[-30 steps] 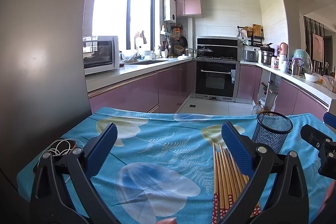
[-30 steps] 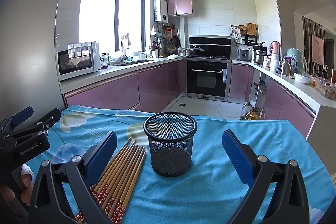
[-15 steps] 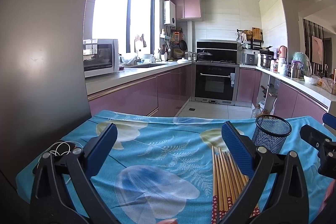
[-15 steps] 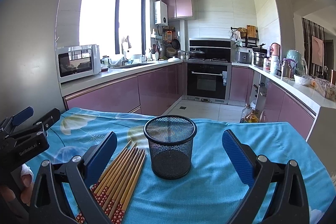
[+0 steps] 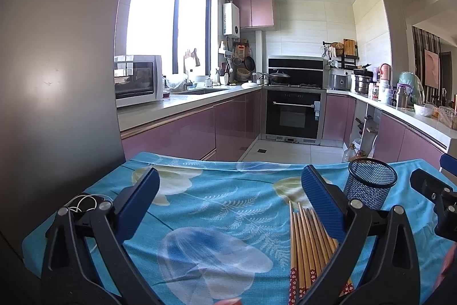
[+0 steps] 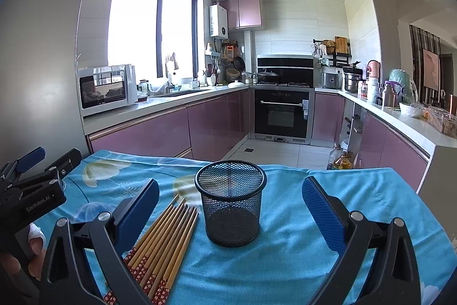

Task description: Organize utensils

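Left wrist view
Left gripper (image 5: 227,197): hanging above the table with its jaws spread wide and nothing between them, so it is sitting free to come down on a utensil.
Chopsticks (image 5: 307,242): lying flat in a tight bundle on the blue floral tablecloth (image 5: 205,199), partly under the right-hand pad; bunched like this, they are offering one grasp rather than many.
Mesh cup (image 5: 370,183): standing upright just beyond the chopstick tips, mouth up, apparently waiting to receive them.
White cable (image 5: 84,202): coiling at the table's left edge, well apart from the work.

Right wrist view
Right gripper (image 6: 230,209): jaws wide apart and holding nothing, framing the mesh cup (image 6: 230,202) as though placed to steady it.
Chopsticks (image 6: 164,243): lying just beside the cup on its left, patterned red ends toward the camera; whether the tips are touching the cup is hard to tell.
Left gripper (image 6: 34,182): showing at the left edge, near the bundle.
Progress: nothing is sitting in the cup, so the sorting is probably only beginning.
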